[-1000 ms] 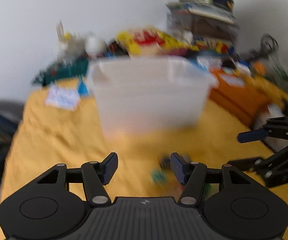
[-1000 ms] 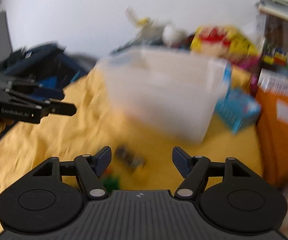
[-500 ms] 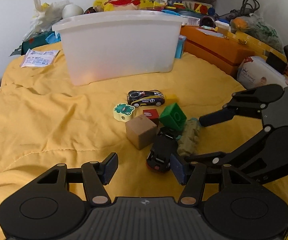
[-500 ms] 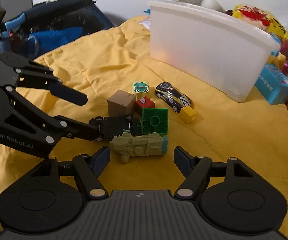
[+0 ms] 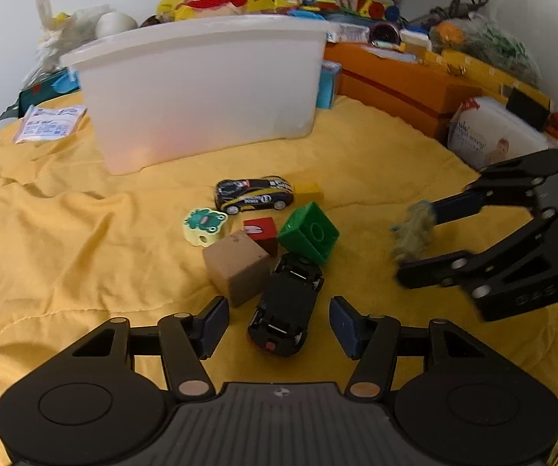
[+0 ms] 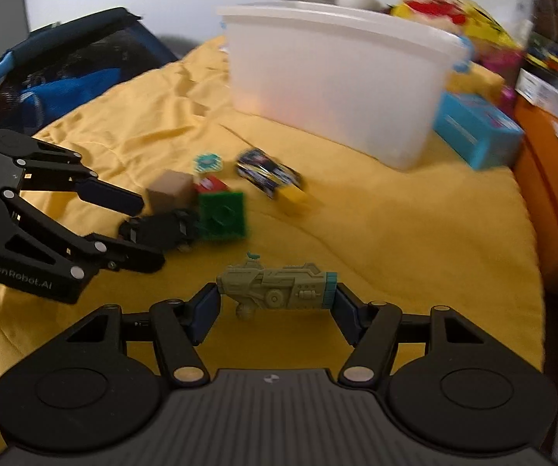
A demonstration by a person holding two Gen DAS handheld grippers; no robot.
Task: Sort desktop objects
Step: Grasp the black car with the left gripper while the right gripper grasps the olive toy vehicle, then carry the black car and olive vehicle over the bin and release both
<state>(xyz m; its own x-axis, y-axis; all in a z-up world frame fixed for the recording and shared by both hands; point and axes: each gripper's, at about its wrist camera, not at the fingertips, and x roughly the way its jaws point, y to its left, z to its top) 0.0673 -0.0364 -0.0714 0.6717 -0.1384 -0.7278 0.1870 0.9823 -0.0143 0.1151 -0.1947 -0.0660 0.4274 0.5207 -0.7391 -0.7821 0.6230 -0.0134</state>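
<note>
The right tool (image 6: pixel 275 305) has just narrowed onto the olive toy vehicle (image 6: pixel 275 289), pinching it; the left tool (image 5: pixel 277 326), also narrowing, brackets the overturned black toy car (image 5: pixel 285 310) untouched on the yellow bedspread (image 5: pixel 65 233), both bound for the white bin (image 5: pixel 201 85).

A home bedroom; yellow quilt (image 5: pixel 65 240), toy clutter, baby-wipes pack (image 5: pixel 488 132) by the wall.

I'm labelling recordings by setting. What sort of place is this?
Probably a home bedroom or playroom: small toys lie on a yellow quilted bedspread, a white plastic storage bin stands behind them, and household clutter is piled against the wall, including an orange case.
</note>
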